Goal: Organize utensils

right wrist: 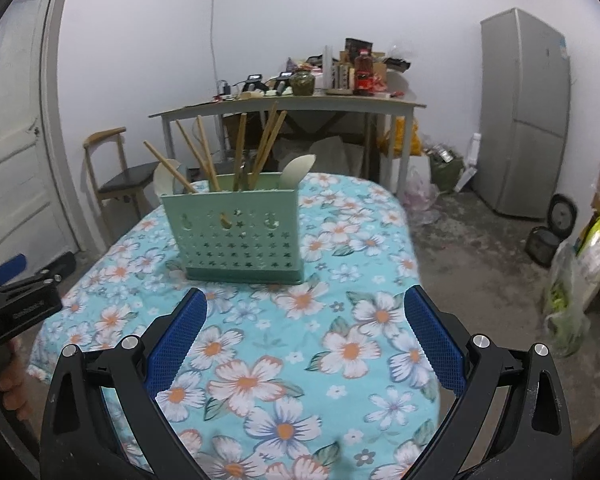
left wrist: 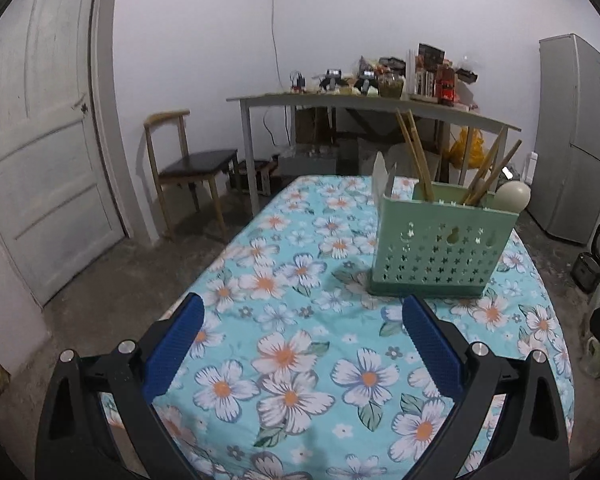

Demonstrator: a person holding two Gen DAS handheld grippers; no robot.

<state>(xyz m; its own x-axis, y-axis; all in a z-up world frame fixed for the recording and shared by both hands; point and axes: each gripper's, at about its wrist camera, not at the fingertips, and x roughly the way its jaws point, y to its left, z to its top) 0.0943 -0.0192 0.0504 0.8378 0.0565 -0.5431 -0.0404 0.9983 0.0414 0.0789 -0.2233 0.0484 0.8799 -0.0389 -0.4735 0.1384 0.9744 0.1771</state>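
A pale green perforated utensil holder (left wrist: 440,246) (right wrist: 240,236) stands upright on the table with the blue floral cloth (left wrist: 292,320) (right wrist: 300,340). Wooden chopsticks (left wrist: 414,156) (right wrist: 204,156) and white spoons (left wrist: 510,196) (right wrist: 298,170) stick out of its top. My left gripper (left wrist: 304,308) is open above the cloth, short of the holder and to its left, with nothing between its blue pads. My right gripper (right wrist: 306,300) is open too, just in front of the holder and empty. The left gripper's black body (right wrist: 16,304) shows at the left edge of the right wrist view, with a person's fingers below it.
Behind the table stands a grey table (left wrist: 360,104) crowded with bottles and jars. A wooden chair (left wrist: 188,164) sits near the white door (left wrist: 40,140). A grey fridge (right wrist: 524,112) is at the right, with bags (right wrist: 568,296) and a rice cooker (right wrist: 544,244) on the floor.
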